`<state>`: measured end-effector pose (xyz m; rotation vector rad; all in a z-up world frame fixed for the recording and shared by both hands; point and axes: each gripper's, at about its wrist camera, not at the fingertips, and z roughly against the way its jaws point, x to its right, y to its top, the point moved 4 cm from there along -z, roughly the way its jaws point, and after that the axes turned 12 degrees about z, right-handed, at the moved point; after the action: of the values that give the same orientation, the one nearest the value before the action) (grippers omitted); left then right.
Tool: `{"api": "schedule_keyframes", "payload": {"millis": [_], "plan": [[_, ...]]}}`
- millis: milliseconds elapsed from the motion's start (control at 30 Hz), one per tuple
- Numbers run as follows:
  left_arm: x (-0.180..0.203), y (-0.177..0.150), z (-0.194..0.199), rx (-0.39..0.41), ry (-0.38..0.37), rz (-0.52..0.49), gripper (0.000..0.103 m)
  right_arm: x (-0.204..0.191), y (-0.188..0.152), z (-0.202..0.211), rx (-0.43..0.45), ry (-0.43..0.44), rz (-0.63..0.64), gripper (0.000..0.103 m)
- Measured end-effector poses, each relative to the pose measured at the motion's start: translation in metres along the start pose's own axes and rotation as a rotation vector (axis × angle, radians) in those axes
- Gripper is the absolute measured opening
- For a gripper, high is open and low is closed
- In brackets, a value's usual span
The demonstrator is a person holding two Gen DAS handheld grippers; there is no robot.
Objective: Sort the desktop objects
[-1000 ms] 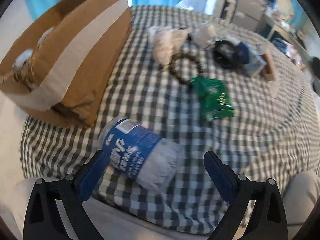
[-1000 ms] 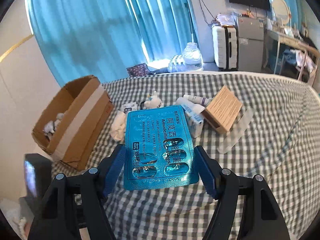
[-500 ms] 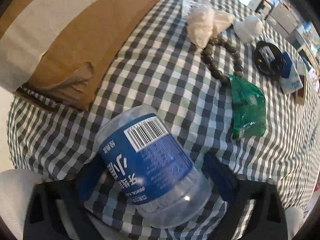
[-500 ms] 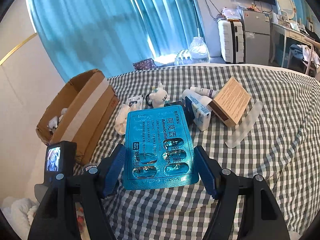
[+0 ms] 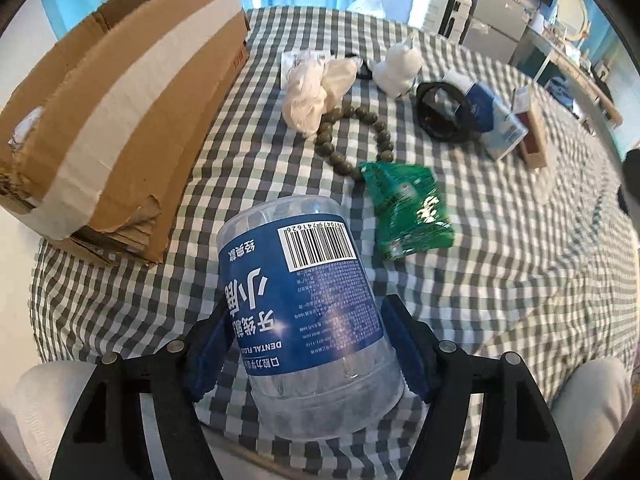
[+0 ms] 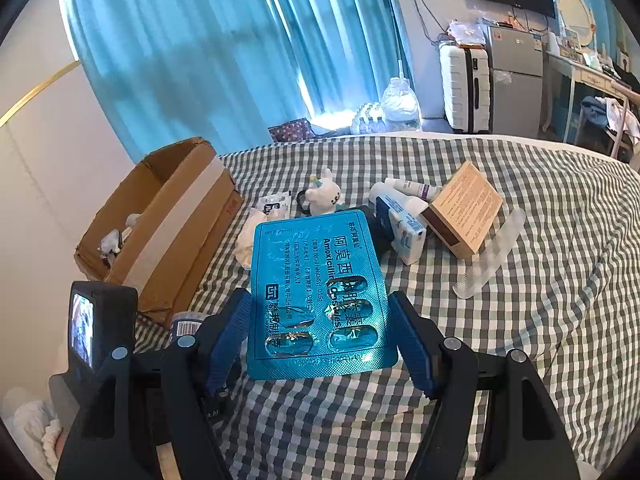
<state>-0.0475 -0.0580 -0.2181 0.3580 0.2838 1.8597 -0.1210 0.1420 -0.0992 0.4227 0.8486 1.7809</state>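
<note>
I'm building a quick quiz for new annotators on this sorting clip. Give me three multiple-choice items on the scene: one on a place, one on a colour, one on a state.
1. Where does the cardboard box stand in the left wrist view?
A. left of the clutter
B. right of the clutter
C. on top of the jar

2. What colour is the crumpled packet next to the bead bracelet?
A. red
B. green
C. yellow

3. What sits between the fingers of the right gripper?
A. nothing
B. a comb
C. a blister pack of capsules

Answers:
1. A, the box fills the left side of the checked cloth.
2. B, the packet is bright green.
3. C, the teal blister pack is clamped by its edges between the pads. The left gripper is closing on a clear jar with a blue label.
</note>
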Motion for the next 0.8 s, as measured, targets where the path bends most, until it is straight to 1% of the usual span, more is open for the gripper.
{"api": "schedule_keyframes", "payload": {"millis": [33, 67, 200, 233, 333, 400, 500, 567, 633, 700, 733, 800], "plan": [[0.003, 0.002, 0.007, 0.02, 0.001, -0.007, 0.074, -0.003, 0.001, 0.002, 0.003, 0.0, 0.008, 0.07], [0.008, 0.011, 0.012, 0.036, 0.0, -0.013, 0.074, -0.006, 0.002, 0.004, 0.005, 0.0, 0.016, 0.07], [0.01, 0.024, 0.039, 0.1, -0.03, -0.02, 0.074, -0.016, 0.004, 0.012, 0.009, -0.004, 0.042, 0.07], [0.013, 0.036, 0.044, 0.123, -0.042, -0.019, 0.074, -0.018, 0.005, 0.015, 0.013, -0.002, 0.047, 0.07], [0.01, 0.052, 0.062, 0.177, -0.075, -0.005, 0.074, -0.028, 0.017, 0.026, 0.043, 0.01, 0.063, 0.07], [0.003, 0.061, 0.083, 0.22, -0.1, 0.006, 0.074, -0.038, 0.03, 0.033, 0.07, 0.024, 0.076, 0.07], [-0.013, 0.08, 0.112, 0.301, -0.124, 0.044, 0.073, -0.055, 0.051, 0.042, 0.111, 0.052, 0.102, 0.07], [-0.025, 0.093, 0.125, 0.33, -0.134, 0.066, 0.073, -0.071, 0.066, 0.044, 0.135, 0.073, 0.113, 0.07], [-0.043, 0.105, 0.136, 0.367, -0.118, 0.093, 0.071, -0.089, 0.077, 0.042, 0.144, 0.112, 0.127, 0.07], [-0.066, 0.121, 0.14, 0.388, -0.088, 0.121, 0.068, -0.106, 0.084, 0.035, 0.145, 0.143, 0.147, 0.07], [-0.078, 0.125, 0.143, 0.388, -0.08, 0.138, 0.065, -0.115, 0.087, 0.03, 0.143, 0.161, 0.157, 0.07], [-0.098, 0.136, 0.136, 0.379, -0.059, 0.178, 0.065, -0.135, 0.093, 0.014, 0.129, 0.202, 0.173, 0.07]]}}
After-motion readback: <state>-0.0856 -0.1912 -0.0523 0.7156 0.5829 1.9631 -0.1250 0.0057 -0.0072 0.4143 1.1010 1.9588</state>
